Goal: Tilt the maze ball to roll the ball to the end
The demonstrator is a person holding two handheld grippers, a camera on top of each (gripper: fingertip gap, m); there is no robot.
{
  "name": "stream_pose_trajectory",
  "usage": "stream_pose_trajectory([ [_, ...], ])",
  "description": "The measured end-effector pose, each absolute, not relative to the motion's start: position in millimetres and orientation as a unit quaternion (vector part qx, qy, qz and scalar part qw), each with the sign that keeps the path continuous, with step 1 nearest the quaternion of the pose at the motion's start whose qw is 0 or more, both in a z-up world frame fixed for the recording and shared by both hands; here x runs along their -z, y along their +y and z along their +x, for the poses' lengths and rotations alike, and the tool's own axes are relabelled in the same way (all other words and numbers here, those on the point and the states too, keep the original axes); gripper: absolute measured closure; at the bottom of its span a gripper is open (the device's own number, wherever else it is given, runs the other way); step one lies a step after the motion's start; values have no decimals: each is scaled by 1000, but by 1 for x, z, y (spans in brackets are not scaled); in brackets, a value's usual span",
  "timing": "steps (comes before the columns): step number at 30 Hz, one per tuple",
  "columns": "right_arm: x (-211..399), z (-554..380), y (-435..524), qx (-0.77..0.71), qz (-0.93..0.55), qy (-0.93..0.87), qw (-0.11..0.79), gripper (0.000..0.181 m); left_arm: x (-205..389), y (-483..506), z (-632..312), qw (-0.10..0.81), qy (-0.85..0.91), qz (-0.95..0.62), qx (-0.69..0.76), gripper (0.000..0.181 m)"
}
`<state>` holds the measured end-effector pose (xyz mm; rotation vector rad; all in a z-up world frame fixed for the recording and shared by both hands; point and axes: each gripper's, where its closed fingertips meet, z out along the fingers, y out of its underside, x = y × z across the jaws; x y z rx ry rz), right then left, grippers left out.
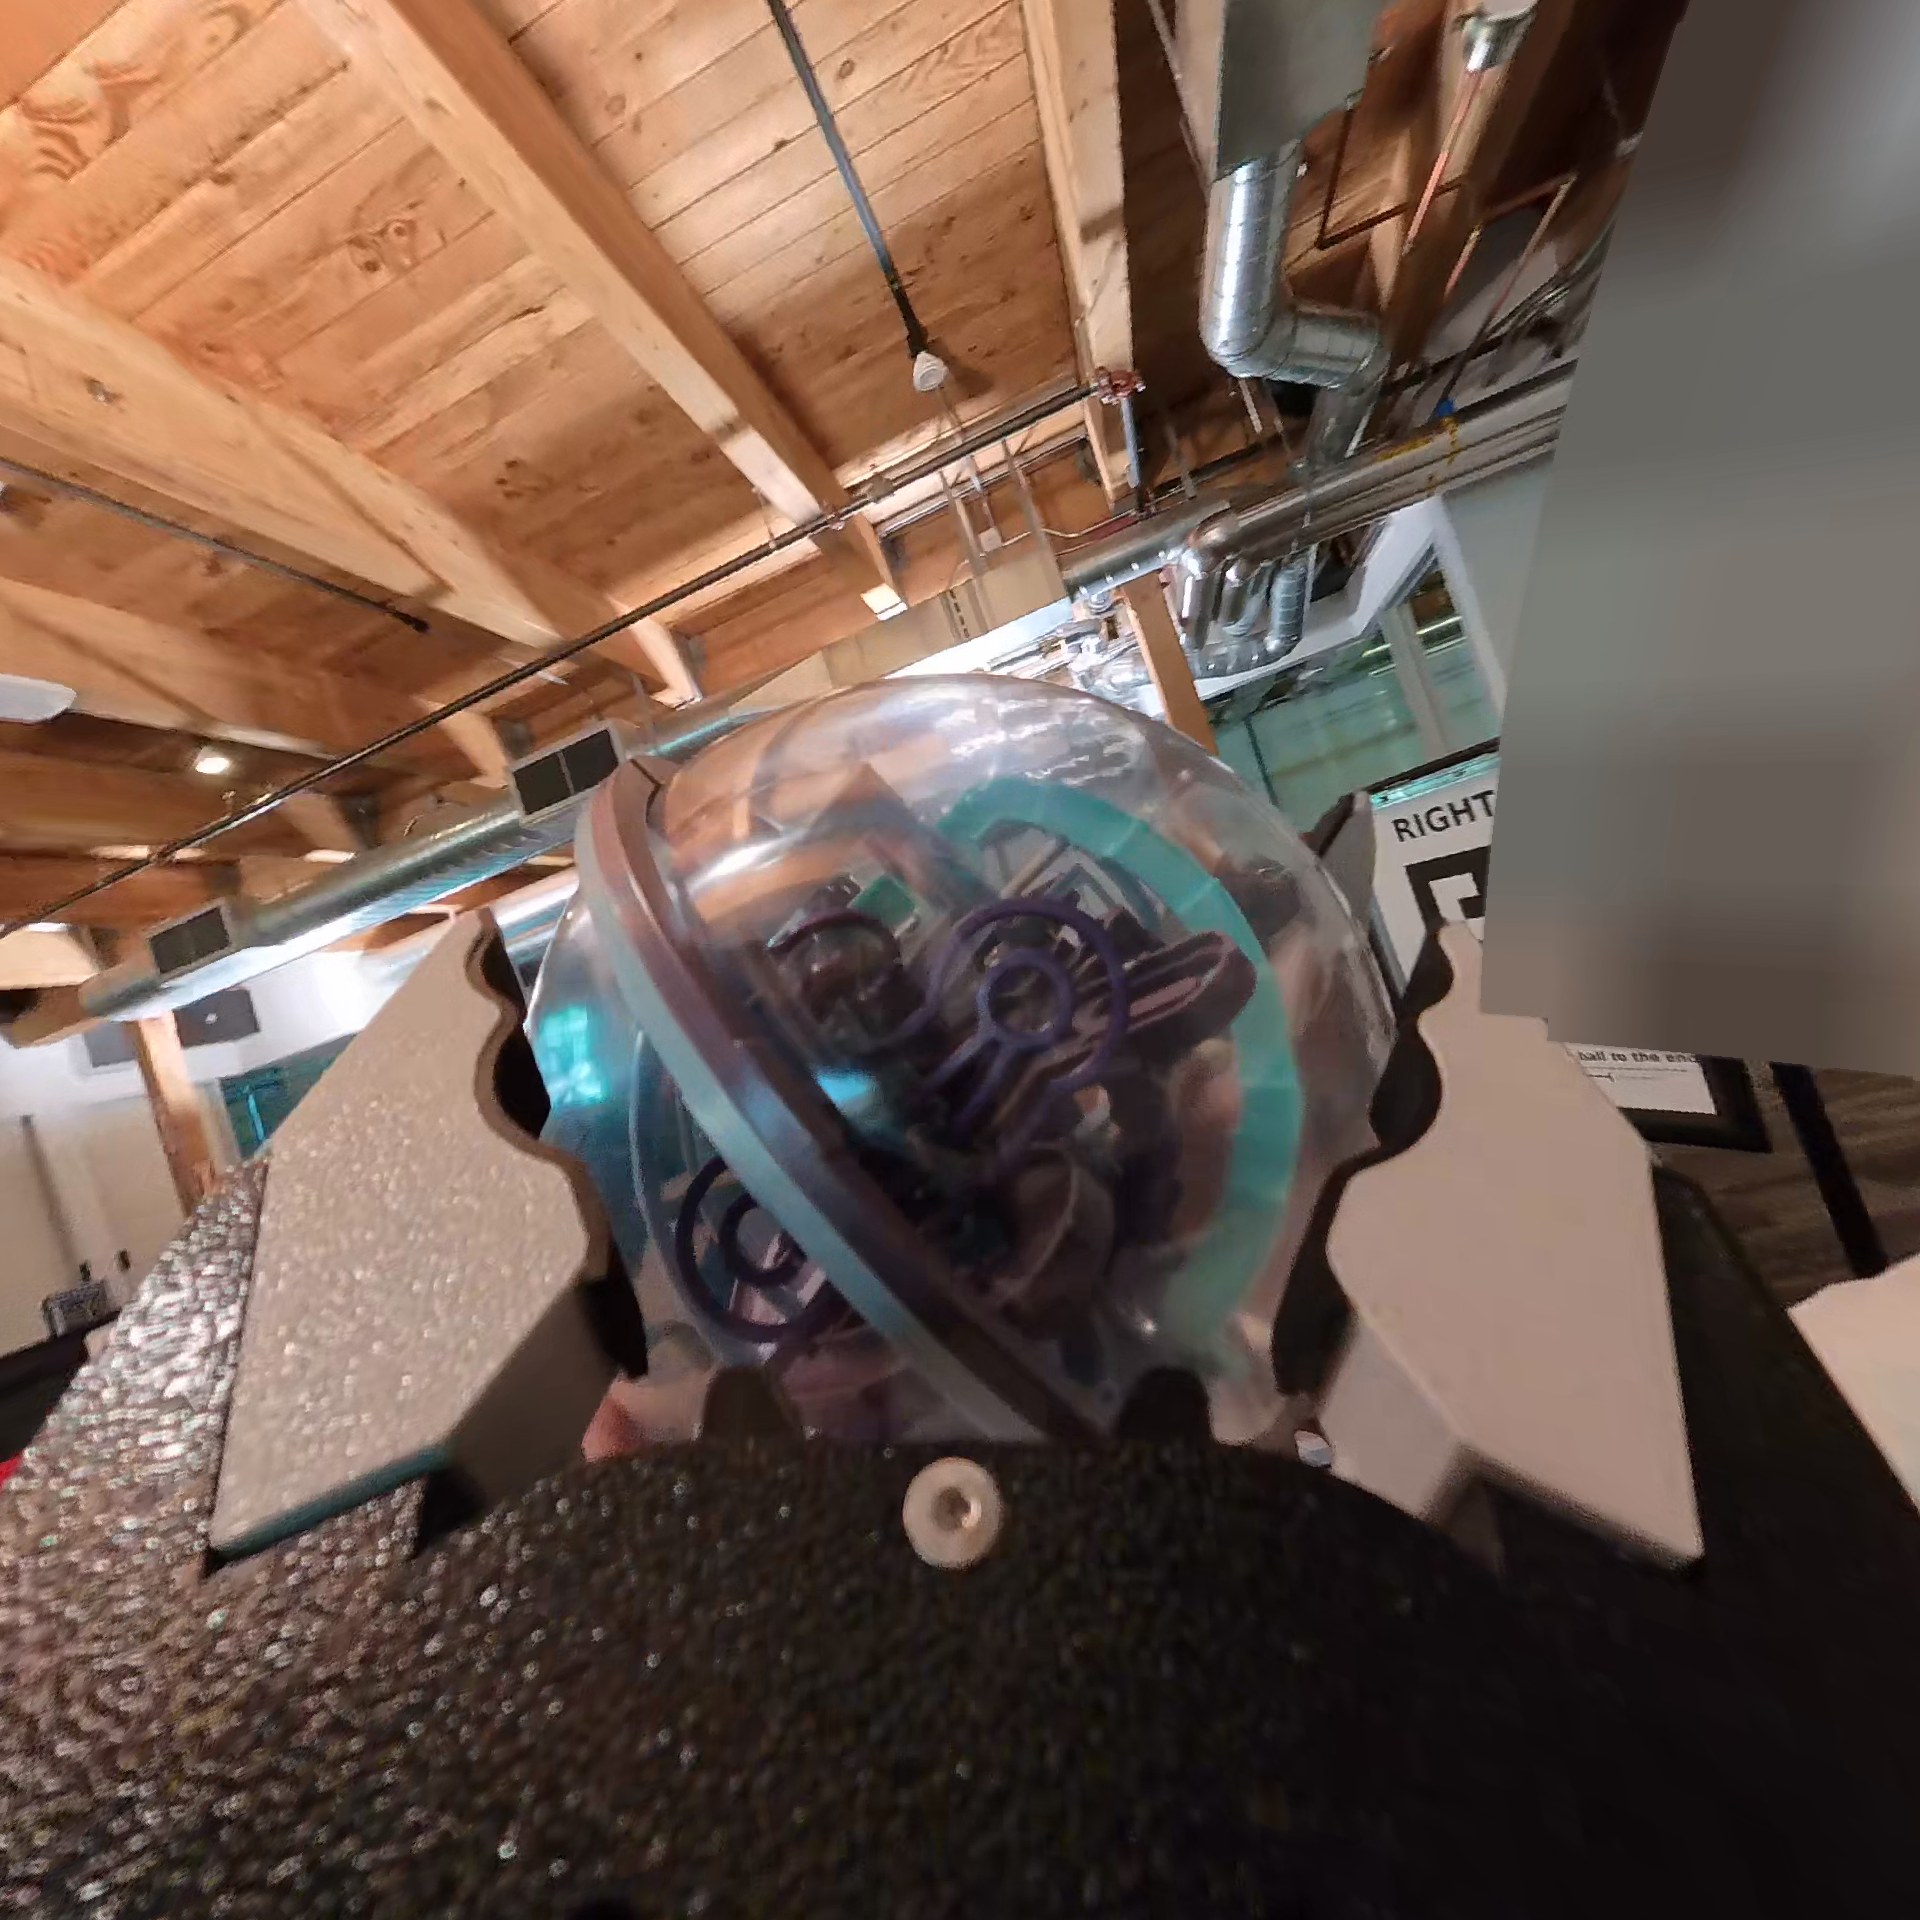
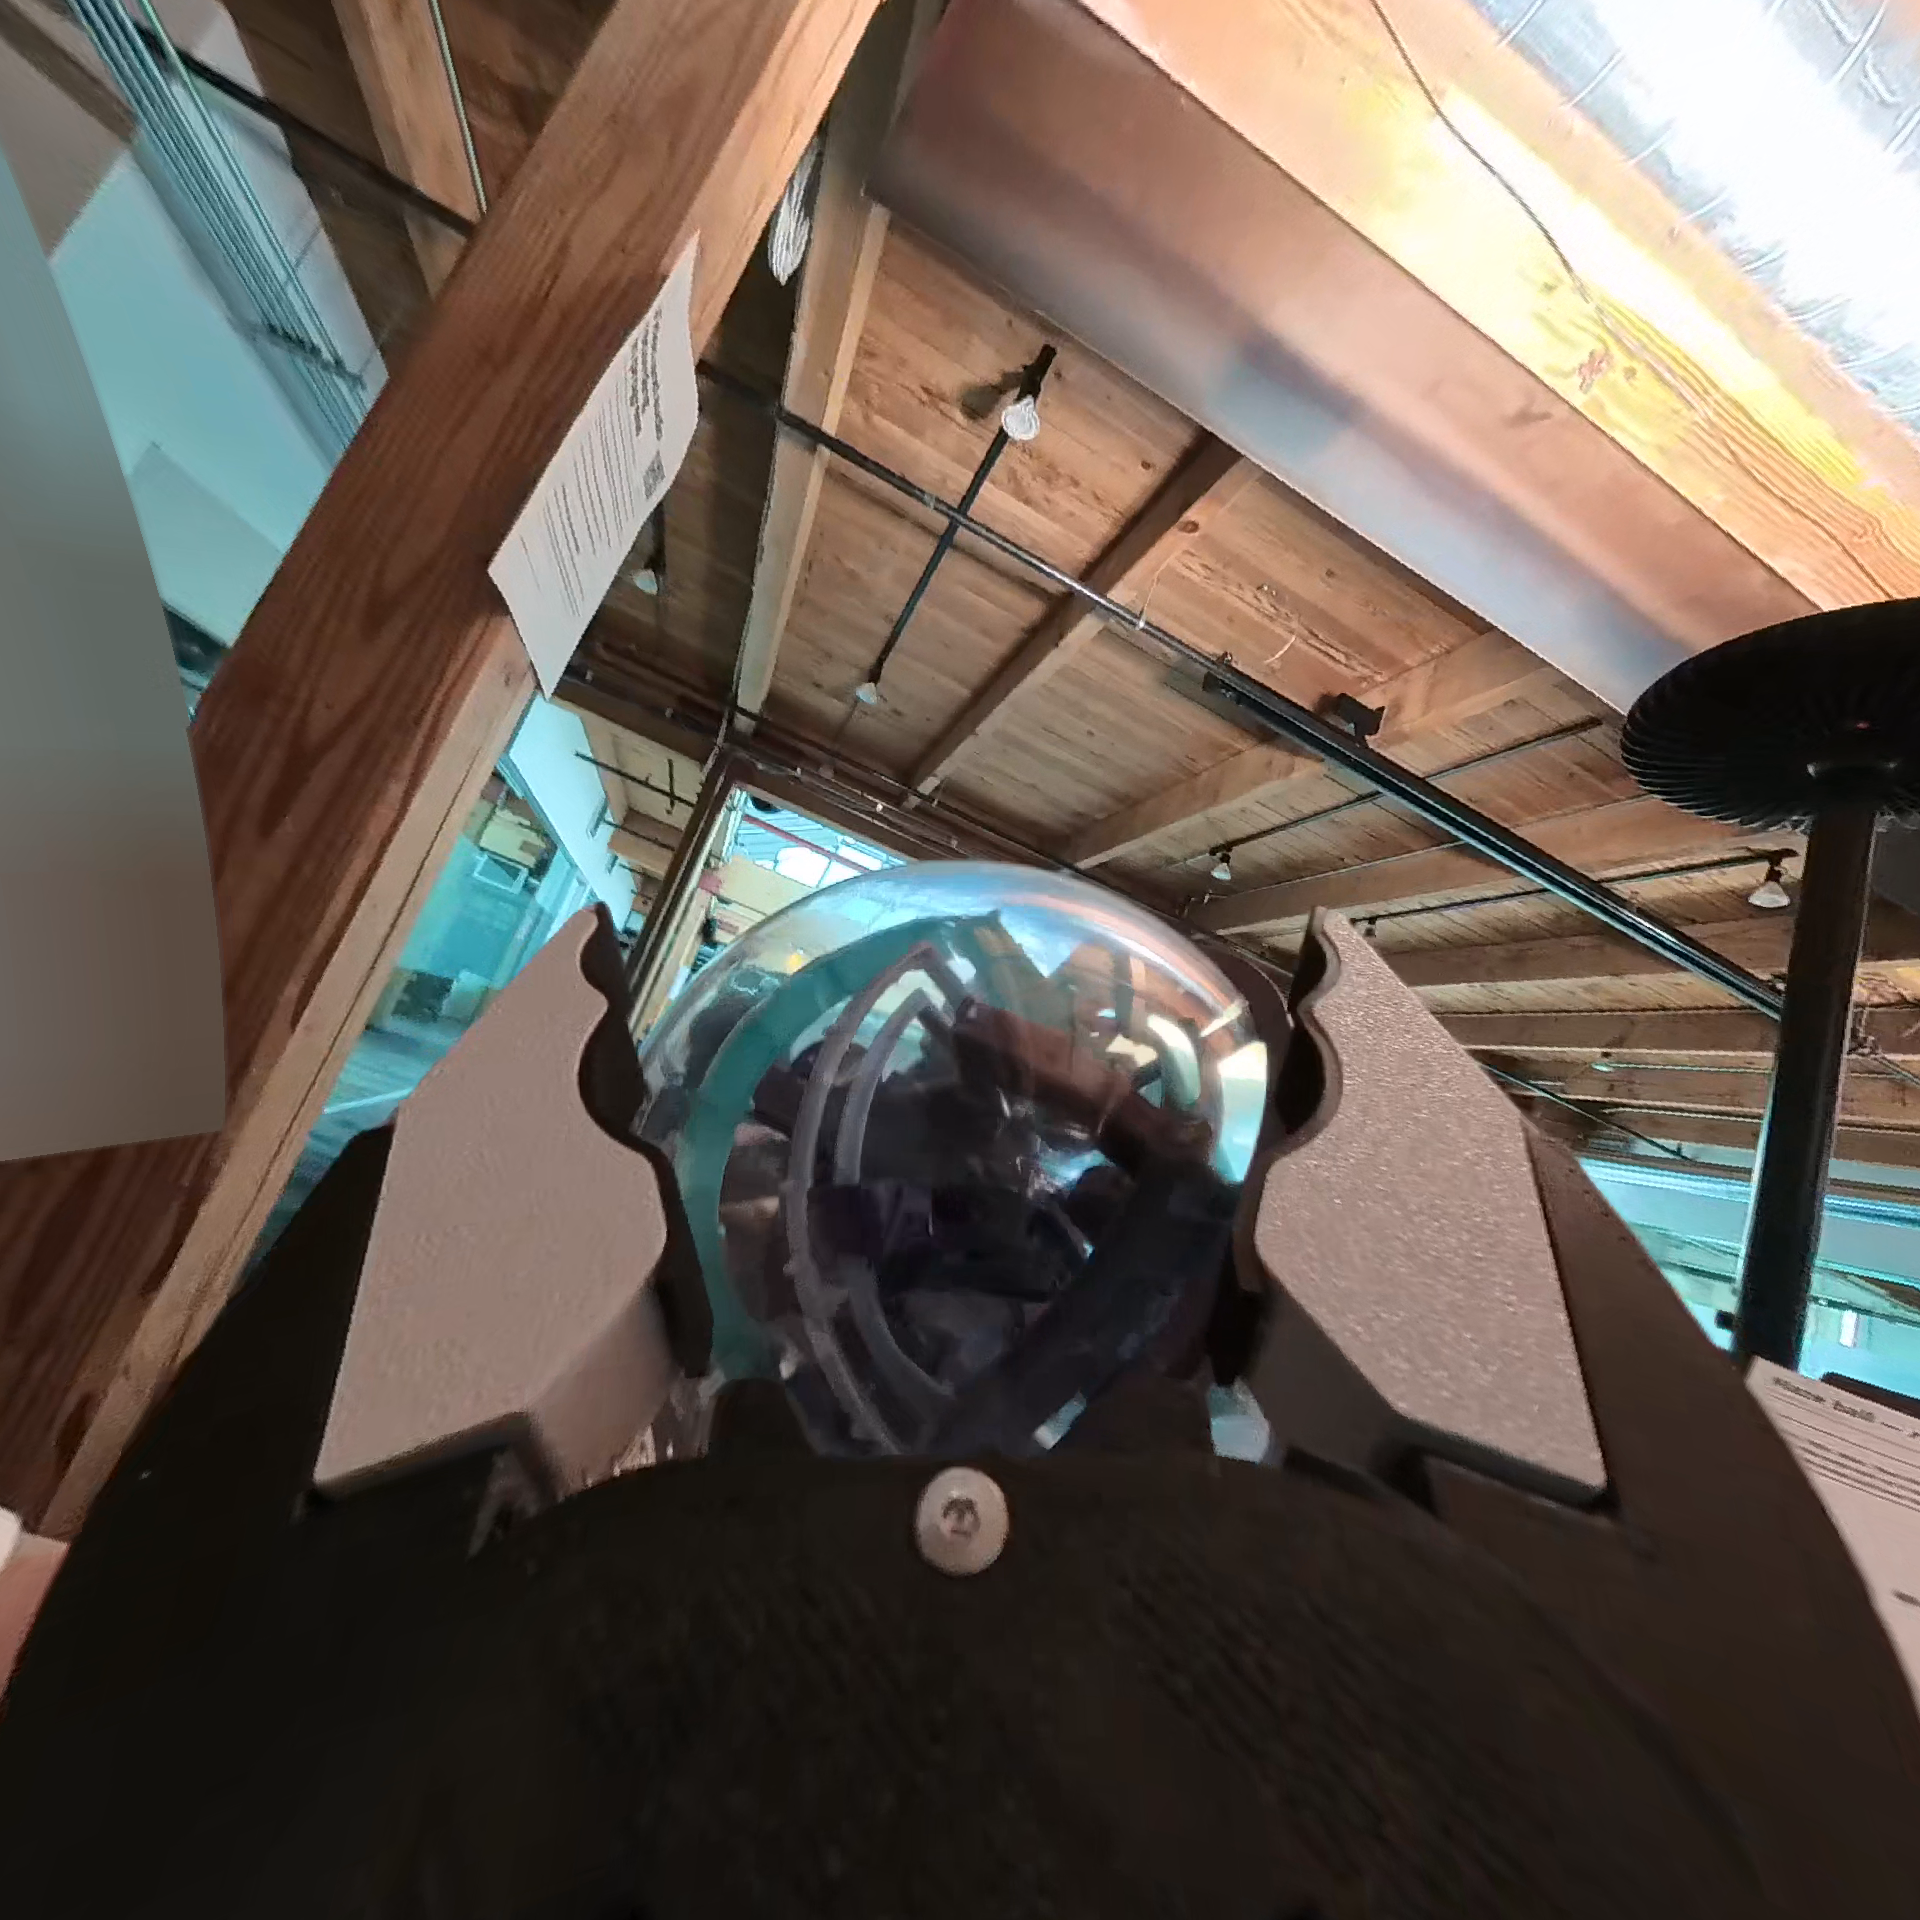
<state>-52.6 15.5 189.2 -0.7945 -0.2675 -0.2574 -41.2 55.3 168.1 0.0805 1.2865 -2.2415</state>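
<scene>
The maze ball [image 1: 914, 1101] is a clear plastic sphere with teal and purple tracks inside and a dark seam band around it. It is held up in the air, with the ceiling behind it. My left gripper [image 1: 956, 935] is shut on it, one grey finger on each side. My right gripper [image 2: 961, 935] is also shut on the maze ball [image 2: 956, 1122], gripping it from another side. Part of the right gripper with its white marker tag [image 1: 1439, 883] shows behind the sphere in the left wrist view. I cannot make out the small ball inside the maze.
Wooden ceiling beams [image 1: 623, 312] and silver ducts [image 1: 1268, 260] fill the background. A thick wooden post [image 2: 395, 675] with a paper sheet [image 2: 608, 468] stands at left in the right wrist view. A black stand with a disc head [image 2: 1808, 727] rises at right, with white paper [image 2: 1839, 1455] by it.
</scene>
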Motion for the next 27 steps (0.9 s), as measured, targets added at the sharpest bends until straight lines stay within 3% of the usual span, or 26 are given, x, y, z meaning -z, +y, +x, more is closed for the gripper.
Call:
stream_pose_trajectory([
  [8, -210, -58, 17, 135, -371, -127, 910, 48, -189, 45, -60, 415, 474, 140, 764, 24],
  [17, -278, -105, 4, 158, -321, -203, 912, 51, -264, 33, -111, 489, 431, 225, 724, 24],
  [27, -294, -151, -4, 200, -288, -238, 906, 41, -281, 20, -156, 523, 389, 271, 709, 24],
])
